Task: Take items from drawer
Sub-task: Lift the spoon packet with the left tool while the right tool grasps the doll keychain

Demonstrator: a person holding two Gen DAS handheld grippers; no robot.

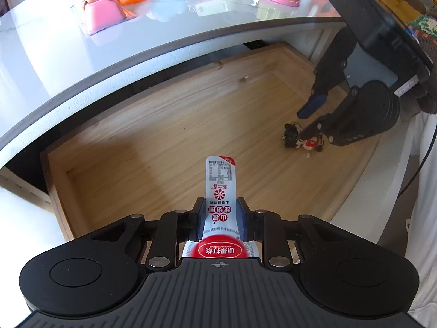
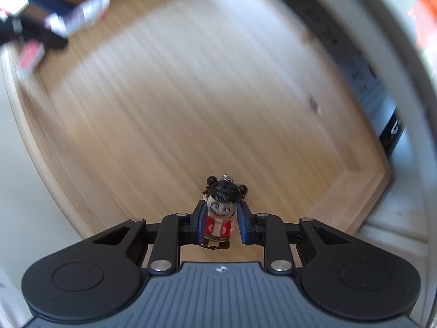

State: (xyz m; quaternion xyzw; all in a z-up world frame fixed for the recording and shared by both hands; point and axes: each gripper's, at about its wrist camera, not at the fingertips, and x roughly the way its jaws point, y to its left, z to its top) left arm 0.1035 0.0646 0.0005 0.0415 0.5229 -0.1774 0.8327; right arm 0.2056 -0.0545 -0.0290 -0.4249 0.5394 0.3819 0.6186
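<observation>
Glossy white tabletop overhangs the open wooden drawer

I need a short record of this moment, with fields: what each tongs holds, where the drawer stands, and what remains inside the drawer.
left tongs: shut on a white and red snack packet, held above the drawer
right tongs: around a small figurine with black hair and red clothes; a narrow gap shows on one side, so full closure is unclear
drawer: wooden, pulled open under the white tabletop
drawer contents: only the figurine visible
tabletop: several colourful toys and containers
</observation>
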